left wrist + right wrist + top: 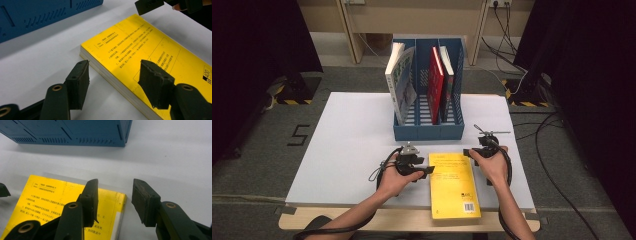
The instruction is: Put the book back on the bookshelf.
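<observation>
White tabletop (pixel 347 150) over grey carpet; one yellow book (pixel 453 185) before one blue rack (pixel 428 127) holding three books. Left gripper (pixel 428 170) and right gripper (pixel 468 152) fingers open, straddling the yellow book's edges, gripping nothing.

Both forearms were bare, with no sleeves in the high view. Each hand carried a black gripper, the left gripper (pixel 424 170) and the right gripper (pixel 468 152), each trailing a black cable. Their jaws were matte black blocks with worn, chipped pads, mounted on arms with brass-ringed holes.
</observation>
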Demonstrator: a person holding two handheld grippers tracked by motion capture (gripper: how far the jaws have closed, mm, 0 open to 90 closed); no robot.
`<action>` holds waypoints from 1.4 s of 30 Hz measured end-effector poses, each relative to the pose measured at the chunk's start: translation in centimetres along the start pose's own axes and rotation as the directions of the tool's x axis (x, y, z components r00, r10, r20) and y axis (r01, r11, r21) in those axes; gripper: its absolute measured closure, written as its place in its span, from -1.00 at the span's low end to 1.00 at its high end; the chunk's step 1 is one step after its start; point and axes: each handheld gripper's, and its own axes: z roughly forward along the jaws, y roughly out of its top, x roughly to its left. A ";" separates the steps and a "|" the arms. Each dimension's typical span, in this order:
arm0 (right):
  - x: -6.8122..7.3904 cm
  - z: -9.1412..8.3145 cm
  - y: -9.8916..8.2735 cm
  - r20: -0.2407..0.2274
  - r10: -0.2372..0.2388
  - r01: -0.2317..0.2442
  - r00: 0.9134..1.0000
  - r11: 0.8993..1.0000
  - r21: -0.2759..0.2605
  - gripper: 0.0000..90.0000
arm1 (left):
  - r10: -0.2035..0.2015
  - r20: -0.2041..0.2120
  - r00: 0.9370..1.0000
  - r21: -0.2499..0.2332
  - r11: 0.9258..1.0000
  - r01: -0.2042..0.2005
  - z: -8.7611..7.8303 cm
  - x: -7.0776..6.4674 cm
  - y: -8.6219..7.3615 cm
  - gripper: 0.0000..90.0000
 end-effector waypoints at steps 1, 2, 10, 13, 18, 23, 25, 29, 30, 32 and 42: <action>0.0 0.1 0.0 -0.005 0.003 -0.003 1.000 1.000 0.008 0.27 | 0.000 0.001 1.000 0.001 1.000 0.000 0.1 0.0 0.0 -0.10; 0.0 0.1 0.0 -0.001 0.001 -0.001 1.000 1.000 0.008 0.26 | 0.001 0.004 1.000 0.002 1.000 -0.001 0.2 -0.1 0.0 -0.10; -0.3 1.0 0.0 -0.020 0.018 -0.018 1.000 0.999 0.031 0.25 | 0.007 0.007 1.000 0.016 1.000 -0.007 0.8 -0.5 0.0 -0.09; -0.4 1.2 0.0 -0.032 0.023 -0.021 0.999 0.999 0.040 0.24 | 0.005 0.005 1.000 0.025 1.000 -0.006 1.1 -0.5 -0.1 -0.09; -0.4 1.4 0.1 -0.050 0.043 -0.041 0.998 0.998 0.048 0.20 | -0.001 0.010 1.000 0.031 1.000 0.001 1.4 -0.5 -0.2 -0.09; -0.7 1.6 0.1 -0.068 0.067 -0.063 0.995 0.996 0.059 0.15 | -0.005 0.014 1.000 0.038 0.999 0.004 1.5 -0.5 -0.2 -0.09; -0.8 1.7 0.1 -0.073 0.064 -0.059 0.995 0.996 0.062 0.15 | -0.002 0.016 1.000 0.041 0.999 0.002 1.6 -0.6 -0.1 -0.10; -0.7 1.7 0.2 -0.073 0.059 -0.053 0.996 0.996 0.070 0.14 | 0.000 0.014 1.000 0.045 0.999 0.000 1.7 -0.6 0.0 -0.11; -0.8 1.7 0.2 -0.079 0.057 -0.051 0.995 0.996 0.073 0.14 | -0.001 0.014 1.000 0.045 0.999 0.000 1.7 -0.6 0.0 -0.11; -0.9 1.8 0.3 -0.083 0.061 -0.054 0.995 0.995 0.080 0.12 | -0.001 0.014 1.000 0.045 0.999 0.001 1.7 -0.6 0.0 -0.11; -0.8 1.9 0.6 -0.089 0.047 -0.038 0.995 0.994 0.102 0.07 | -0.003 0.014 1.000 0.049 0.999 0.003 1.7 -0.6 0.0 -0.11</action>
